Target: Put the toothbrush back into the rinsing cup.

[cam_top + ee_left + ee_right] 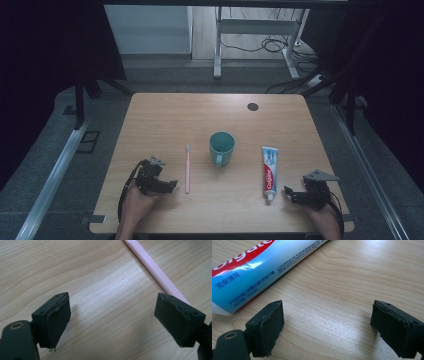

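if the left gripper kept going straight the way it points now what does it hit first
Probably the pink toothbrush. The left gripper, jaws open with bare table between them, points toward the handle, which crosses beside its right jaw. Depth is unclear, so it may slide past.

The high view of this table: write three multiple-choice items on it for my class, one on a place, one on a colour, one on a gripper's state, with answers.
1. What lies nearest the left gripper?
A. toothpaste tube
B. toothbrush
C. cup

2. What colour is the cup?
A. teal
B. red
C. yellow

3. How do the right gripper's jaws stand?
A. shut on the tube
B. shut on the cup
C. open, holding nothing

Answers:
1 B: the pink toothbrush lies just beside it.
2 A: cup and handle are teal.
3 C: bare table shows between the pads, with the toothpaste tube beside them.
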`<act>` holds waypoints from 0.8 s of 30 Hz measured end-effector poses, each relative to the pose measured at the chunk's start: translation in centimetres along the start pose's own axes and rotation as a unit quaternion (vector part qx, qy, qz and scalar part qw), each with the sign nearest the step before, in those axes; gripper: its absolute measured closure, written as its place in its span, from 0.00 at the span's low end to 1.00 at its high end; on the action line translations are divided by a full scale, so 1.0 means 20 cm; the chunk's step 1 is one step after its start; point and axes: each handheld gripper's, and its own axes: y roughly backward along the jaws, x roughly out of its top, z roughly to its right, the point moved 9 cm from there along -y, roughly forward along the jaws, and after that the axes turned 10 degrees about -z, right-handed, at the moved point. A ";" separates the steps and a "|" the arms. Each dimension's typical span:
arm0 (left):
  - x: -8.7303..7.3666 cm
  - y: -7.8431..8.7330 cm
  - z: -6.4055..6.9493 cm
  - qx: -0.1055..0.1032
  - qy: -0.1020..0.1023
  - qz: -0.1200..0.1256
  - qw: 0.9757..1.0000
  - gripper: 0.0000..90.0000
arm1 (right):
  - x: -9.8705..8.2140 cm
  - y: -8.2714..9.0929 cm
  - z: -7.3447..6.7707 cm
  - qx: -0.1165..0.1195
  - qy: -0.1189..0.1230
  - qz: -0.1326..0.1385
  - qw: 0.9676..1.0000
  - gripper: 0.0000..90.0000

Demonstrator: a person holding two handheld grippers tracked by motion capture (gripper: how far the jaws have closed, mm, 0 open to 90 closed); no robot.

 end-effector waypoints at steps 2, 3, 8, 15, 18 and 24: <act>0.01 0.00 0.00 -0.003 -0.001 -0.005 1.000 0.16 | 0.00 0.00 0.00 0.000 0.000 0.000 1.000 0.12; 0.01 0.00 0.00 -0.003 -0.002 -0.006 1.000 0.16 | 0.00 0.00 0.00 0.000 0.000 0.000 1.000 0.12; 0.04 0.01 0.01 -0.009 -0.004 -0.013 1.000 0.16 | 0.00 0.00 0.00 0.000 0.000 0.000 1.000 0.12; 0.07 0.00 0.02 -0.013 -0.013 -0.023 1.000 0.17 | 0.00 0.00 0.00 0.000 0.000 0.000 1.000 0.12; 0.09 0.00 0.02 -0.013 -0.016 -0.029 0.999 0.18 | 0.00 0.00 0.00 0.000 0.000 0.000 1.000 0.12; 0.12 0.00 0.02 -0.012 -0.020 -0.036 0.999 0.19 | 0.00 0.00 0.00 0.000 0.000 0.000 1.000 0.12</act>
